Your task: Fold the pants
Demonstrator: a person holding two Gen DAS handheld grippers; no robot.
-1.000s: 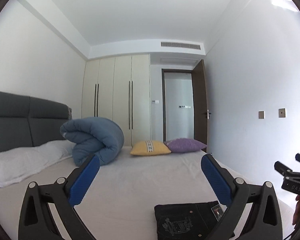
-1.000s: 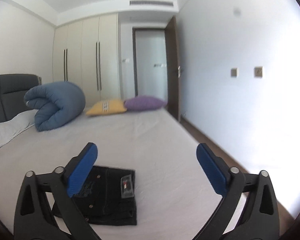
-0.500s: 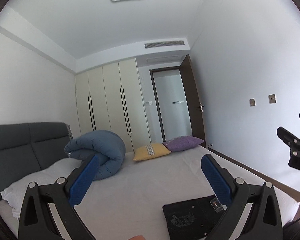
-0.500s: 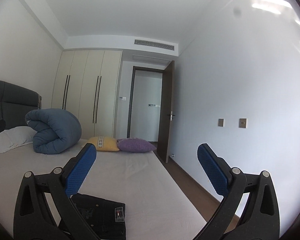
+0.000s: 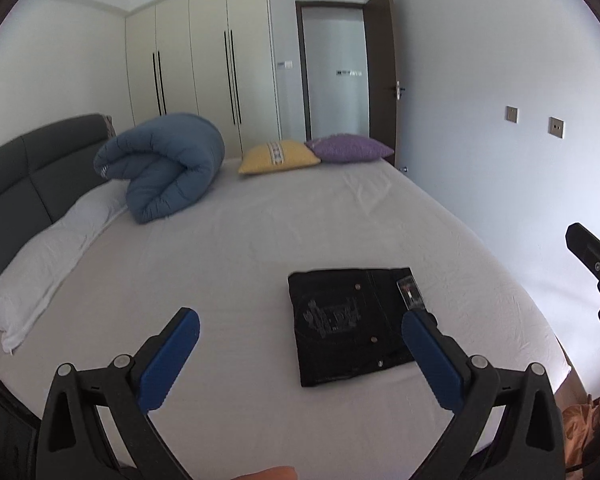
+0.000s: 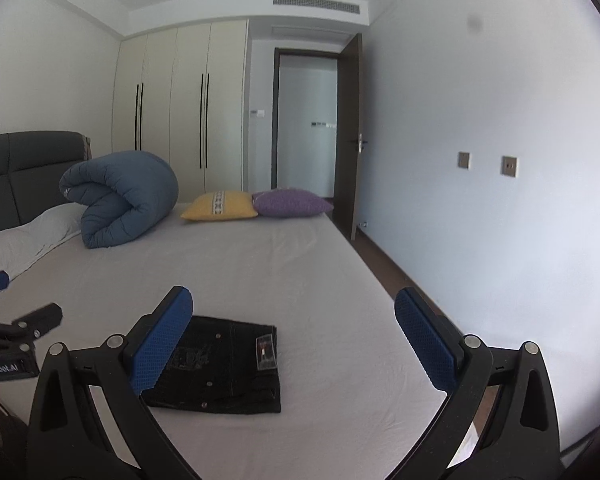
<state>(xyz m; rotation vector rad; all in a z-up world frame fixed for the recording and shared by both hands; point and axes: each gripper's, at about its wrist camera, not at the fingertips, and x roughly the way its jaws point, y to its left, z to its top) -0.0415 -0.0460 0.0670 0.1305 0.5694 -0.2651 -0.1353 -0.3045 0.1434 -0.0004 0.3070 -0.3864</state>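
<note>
A: Left wrist view: left gripper [image 5: 300, 326] gapes wide, empty, above the bed [image 5: 260, 232]; the folded pants [image 5: 350, 322] lie just beyond its right finger.

B: Right wrist view: right gripper [image 6: 292, 316] spread wide, empty, pants [image 6: 224, 364] behind its left finger. A careless brush could undo the fold.

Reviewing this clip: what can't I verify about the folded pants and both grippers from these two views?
- Folded pants: right wrist view, left part hidden behind the right gripper's blue finger.
- Pants label print: left wrist view, too small to read.
- Right gripper in the left wrist view: cut off by the frame edge.
- Left gripper: open; its height above the bed sheet can't be judged.
</note>
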